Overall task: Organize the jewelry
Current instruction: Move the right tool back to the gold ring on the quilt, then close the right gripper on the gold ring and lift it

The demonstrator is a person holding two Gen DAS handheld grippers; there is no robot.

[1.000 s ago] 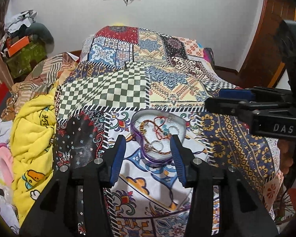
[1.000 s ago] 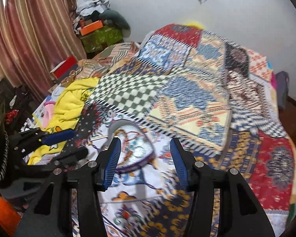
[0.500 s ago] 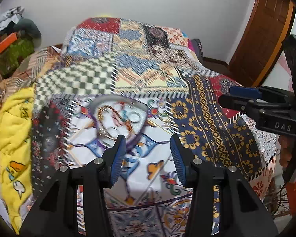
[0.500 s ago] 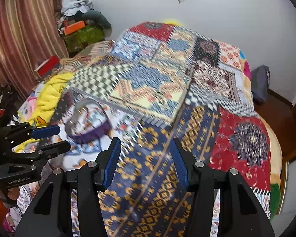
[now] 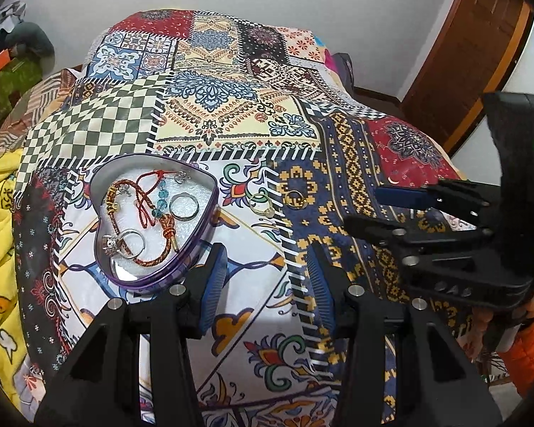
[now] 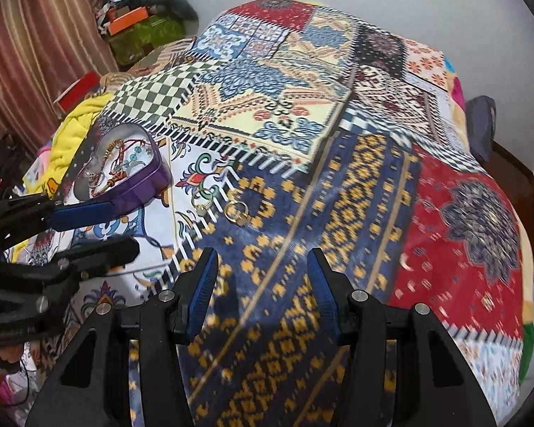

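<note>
The right gripper [image 6: 260, 288] is hanging over the bed with its fingers [image 6: 203, 286] spread wide and holding nothing. The left gripper [image 5: 265, 281] is the same — wide apart, empty.

Just past the right fingers, two gold rings [image 6: 236, 210] are lying loose on the bedspread [image 6: 356, 185], side by side. They are looking tiny, light, hard and slippery, and the soft cloth is giving under them — so pinching one across its band from above seems best.

To the left, the purple heart tin [image 5: 195, 249] is sitting with bracelets [image 5: 142, 210] and silver rings [image 5: 184, 206] inside.

A second ago both cameras were pointing at the tin; now they are turning right, toward the loose rings.
</note>
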